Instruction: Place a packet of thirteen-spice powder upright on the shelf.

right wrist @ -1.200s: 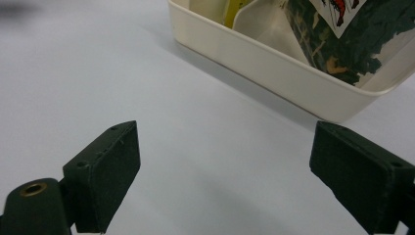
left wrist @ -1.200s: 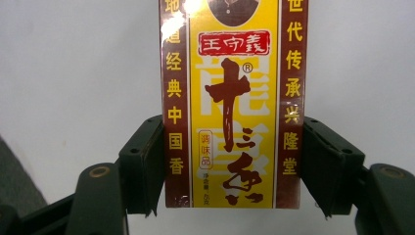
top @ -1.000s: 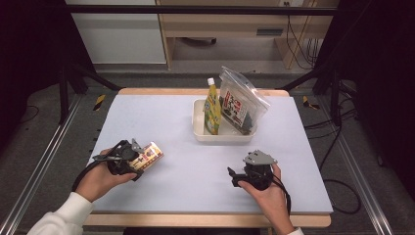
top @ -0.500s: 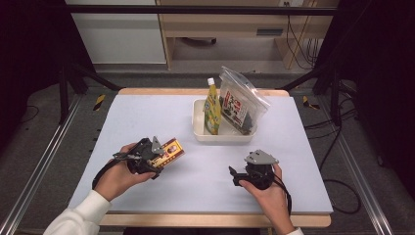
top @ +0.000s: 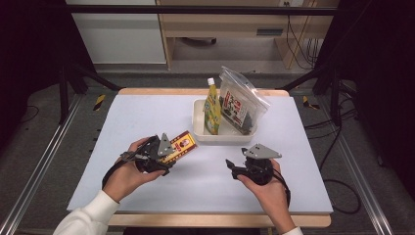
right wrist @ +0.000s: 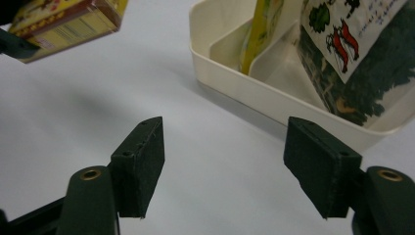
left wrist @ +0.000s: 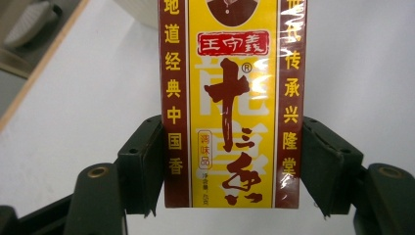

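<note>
The fingers (left wrist: 142, 166) of the left gripper (top: 164, 152) clamp a red-and-yellow seasoning box (left wrist: 232, 103) printed with Chinese characters, one pad pressing each long side near the box's lower end. In the high view the box (top: 180, 145) sticks out from that gripper toward the white tray (top: 198, 128), lifted clear of the surface (top: 147, 112) and tilted, well short of the tray's near wall. The person's left hand (top: 129, 171) wraps the gripper body, a white sleeve (top: 85, 218) trailing toward the bottom edge.

The fingers (right wrist: 139, 164) of the right gripper (top: 234, 169) stand apart with nothing between them; they have just been closing somewhat, and only bare white surface (right wrist: 195, 161) lies in the gap. In the right gripper view the pads point toward the tray (right wrist: 254, 90), whose inner divider splits it into compartments. The right hand (top: 266, 188) holds this gripper near the front of the surface, just in front of the tray's near right corner, its grey three-cornered plate (top: 262, 151) on top.

Inside the tray, a yellow squeeze bottle (top: 212, 108) with a white cap stands upright in the left compartment. A clear zip bag (top: 241, 105) of dark dried food with a printed label leans in the right compartment, its top reaching past the tray's far rim. The box's corner (right wrist: 68, 22) shows at the upper left of the right gripper view, apart from the tray.
</note>
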`<state>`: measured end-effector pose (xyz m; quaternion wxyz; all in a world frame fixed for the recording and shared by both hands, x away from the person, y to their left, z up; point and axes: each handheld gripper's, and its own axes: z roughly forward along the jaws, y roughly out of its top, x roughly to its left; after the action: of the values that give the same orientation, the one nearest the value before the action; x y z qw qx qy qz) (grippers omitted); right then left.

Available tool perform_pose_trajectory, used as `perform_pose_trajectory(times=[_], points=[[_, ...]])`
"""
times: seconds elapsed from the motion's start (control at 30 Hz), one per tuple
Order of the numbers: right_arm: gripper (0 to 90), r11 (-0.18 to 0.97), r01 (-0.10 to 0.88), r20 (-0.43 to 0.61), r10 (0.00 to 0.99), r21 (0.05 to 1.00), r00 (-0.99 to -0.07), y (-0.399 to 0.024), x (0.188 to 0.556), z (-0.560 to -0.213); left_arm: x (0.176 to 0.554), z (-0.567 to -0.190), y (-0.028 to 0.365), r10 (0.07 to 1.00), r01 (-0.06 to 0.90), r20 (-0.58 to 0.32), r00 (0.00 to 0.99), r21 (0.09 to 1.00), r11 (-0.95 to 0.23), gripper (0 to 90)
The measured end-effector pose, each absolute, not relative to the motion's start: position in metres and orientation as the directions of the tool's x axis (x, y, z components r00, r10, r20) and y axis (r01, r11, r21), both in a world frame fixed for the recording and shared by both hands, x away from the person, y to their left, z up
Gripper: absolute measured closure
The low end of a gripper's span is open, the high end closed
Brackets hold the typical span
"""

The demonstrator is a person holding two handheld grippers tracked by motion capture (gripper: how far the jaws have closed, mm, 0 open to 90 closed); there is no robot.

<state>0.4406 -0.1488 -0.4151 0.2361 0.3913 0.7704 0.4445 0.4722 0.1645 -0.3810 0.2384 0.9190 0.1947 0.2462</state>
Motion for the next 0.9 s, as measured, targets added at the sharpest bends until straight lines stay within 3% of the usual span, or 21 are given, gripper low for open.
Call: perform_pose_trajectory(times=[0.47, 0.7, 0.9], points=[[44.5, 0.258, 0.365, 0.044, 0.761, 0.894, -0.647, -0.124, 0.446, -0.366, 0.462, -0.365, 0.156, 0.444, 0.115, 0.458, 0.77, 0.585, -0.803, 32.3], [50.8, 0.225, 0.375, 0.101, 0.727, 0.899, -0.679, -0.119, 0.45, -0.357, 0.461, -0.365, 0.154, 0.432, 0.088, 0.476, 0.766, 0.588, -0.804, 32.3], [51.2, 0.207, 0.383, 0.135, 0.703, 0.9, -0.698, -0.113, 0.451, -0.354, 0.458, -0.366, 0.15, 0.422, 0.071, 0.483, 0.767, 0.59, -0.804, 32.3]])
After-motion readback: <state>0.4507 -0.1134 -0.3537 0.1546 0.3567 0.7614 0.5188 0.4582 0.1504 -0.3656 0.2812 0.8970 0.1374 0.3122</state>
